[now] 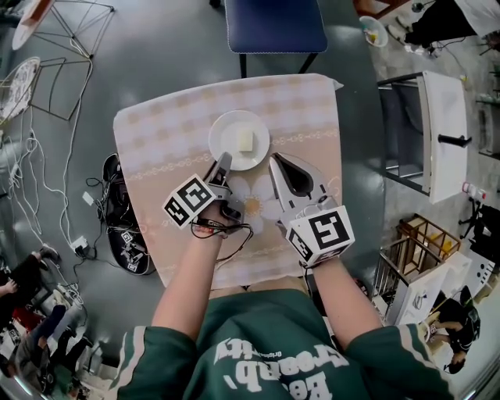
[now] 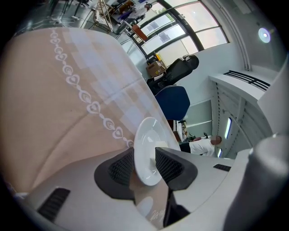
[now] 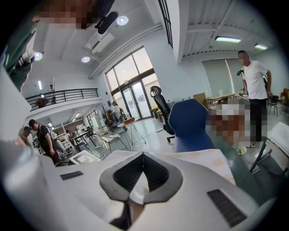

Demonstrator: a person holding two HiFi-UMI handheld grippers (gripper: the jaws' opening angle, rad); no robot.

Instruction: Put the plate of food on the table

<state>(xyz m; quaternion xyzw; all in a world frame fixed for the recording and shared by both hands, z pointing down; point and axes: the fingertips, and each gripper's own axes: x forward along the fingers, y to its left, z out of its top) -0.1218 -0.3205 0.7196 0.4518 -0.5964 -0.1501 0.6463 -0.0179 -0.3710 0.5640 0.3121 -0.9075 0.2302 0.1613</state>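
Starting at your left gripper [image 2: 144,154], you have the jaws released: the ribbed pads [image 2: 121,168] stand apart with the near rim of the plate [image 2: 145,128] between them, one pad under the rim and one over it, and neither is clamped on it. Your right gripper [image 3: 143,154] is clenched, its jaw tips meeting in a point with nothing caught between them. In the head view its tip sits just beside the plate's near right rim; you cannot tell from any view whether it touches. The plate is round, so it has no long axis to speak of. It lies flat on the worktop [image 1: 156,133] with its hollow facing up. It sits in the far middle part of the worktop, straight ahead of your left gripper and slightly left of your right one. On the plate there is a single pale yellow block of food [image 1: 245,141], resting close to the centre of the dish and well clear of the pads at the rim. The block is roughly rectangular, its slightly longer side running away from you. A pale checked tablecloth [image 1: 305,101] with a line of white motifs covers the worktop. Beyond the far edge stands a blue chair [image 1: 273,23], pushed up close.
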